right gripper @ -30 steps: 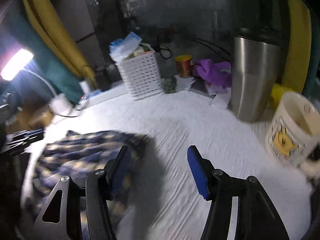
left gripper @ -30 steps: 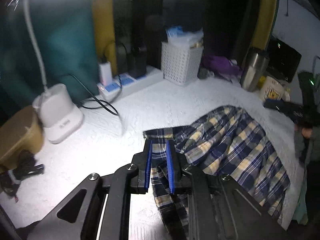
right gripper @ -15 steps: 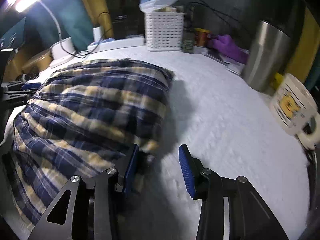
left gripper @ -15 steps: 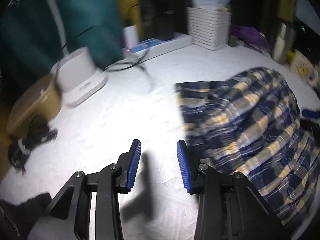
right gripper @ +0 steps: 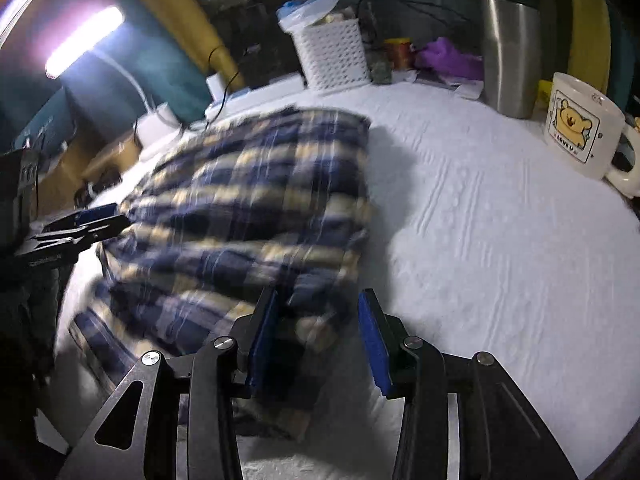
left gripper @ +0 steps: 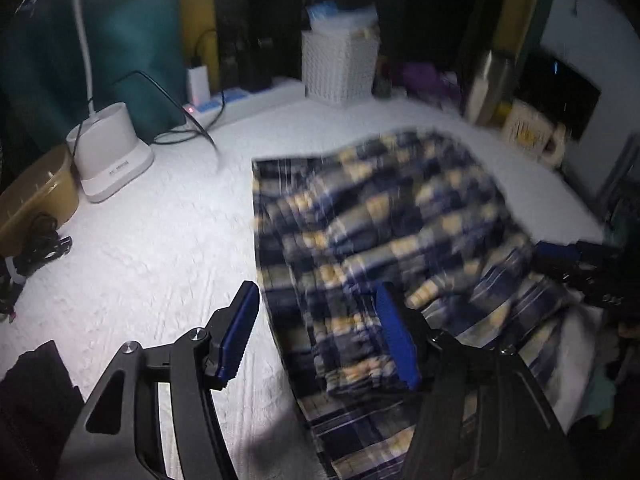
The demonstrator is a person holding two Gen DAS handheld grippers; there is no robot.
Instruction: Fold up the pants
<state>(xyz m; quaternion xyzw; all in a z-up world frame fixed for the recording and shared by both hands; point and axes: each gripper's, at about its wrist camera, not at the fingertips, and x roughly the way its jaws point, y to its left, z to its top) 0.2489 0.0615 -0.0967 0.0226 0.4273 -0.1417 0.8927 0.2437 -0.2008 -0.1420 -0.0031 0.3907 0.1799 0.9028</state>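
The blue, white and yellow plaid pants (left gripper: 384,232) lie folded over on the white textured table cover (left gripper: 160,240). They also show in the right wrist view (right gripper: 256,208). My left gripper (left gripper: 320,336) is open, its jaws straddling the pants' near left edge. My right gripper (right gripper: 320,328) is open, its jaws astride the pants' near right corner. The right gripper shows at the right edge of the left wrist view (left gripper: 576,268). The left gripper shows at the left of the right wrist view (right gripper: 80,224). Neither holds cloth.
A white lattice basket (left gripper: 340,68), power strip (left gripper: 240,100) with cables and a white lamp base (left gripper: 112,152) stand at the back. A steel tumbler (right gripper: 508,56) and a bear mug (right gripper: 580,124) stand at the right. A tan bowl (left gripper: 36,192) sits at the far left.
My left gripper let go of the pants' edge and opened wide. The pants now lie folded over. Both grippers have moved back over the pants' near edge.
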